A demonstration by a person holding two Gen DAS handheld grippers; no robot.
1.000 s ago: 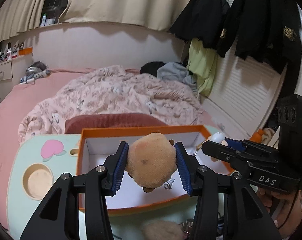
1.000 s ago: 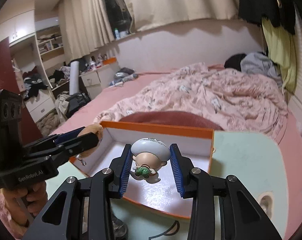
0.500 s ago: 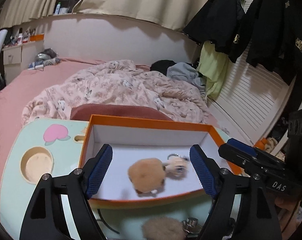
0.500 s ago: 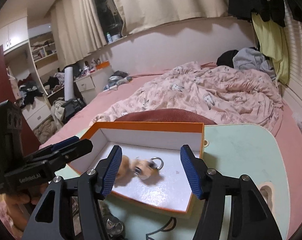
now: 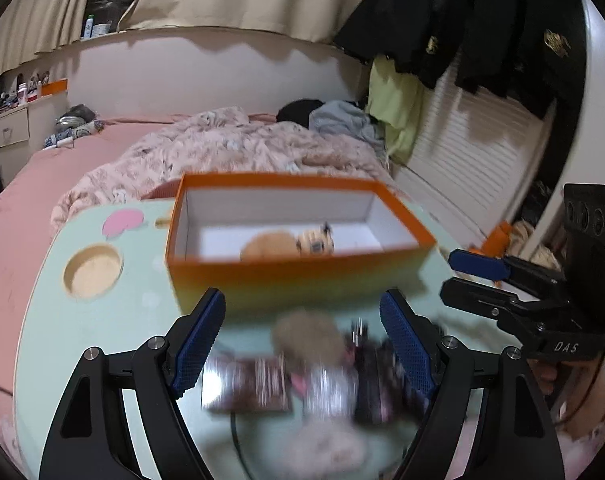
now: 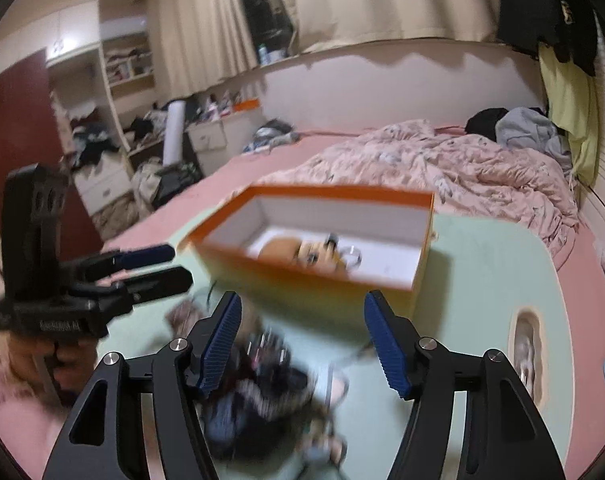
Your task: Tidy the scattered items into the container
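Observation:
An orange box (image 5: 294,276) with a white inside stands on the mint-green table (image 5: 102,340). In it lie a tan plush toy (image 5: 268,246) and a small doll figure (image 5: 316,242). My left gripper (image 5: 301,308) is open and empty, in front of the box and above a blurred pile of items (image 5: 306,360): a fuzzy brown ball and dark shiny packets. My right gripper (image 6: 302,304) is also in front of the box (image 6: 302,284). Its jaws are opening with nothing between them, over the same pile (image 6: 262,380). Each gripper shows in the other's view, the right one (image 5: 452,274) and the left one (image 6: 180,266).
The table has a round cup recess (image 5: 92,270) at the left and a pink heart mark (image 5: 122,222). A dark cable (image 6: 342,360) runs over it. Behind lies a bed with a rumpled pink duvet (image 5: 242,148). Clothes hang at the right.
Both grippers let go of their toys, which dropped into the box. Both opened wide and drew back from the box, toward the pile at the table's near side.

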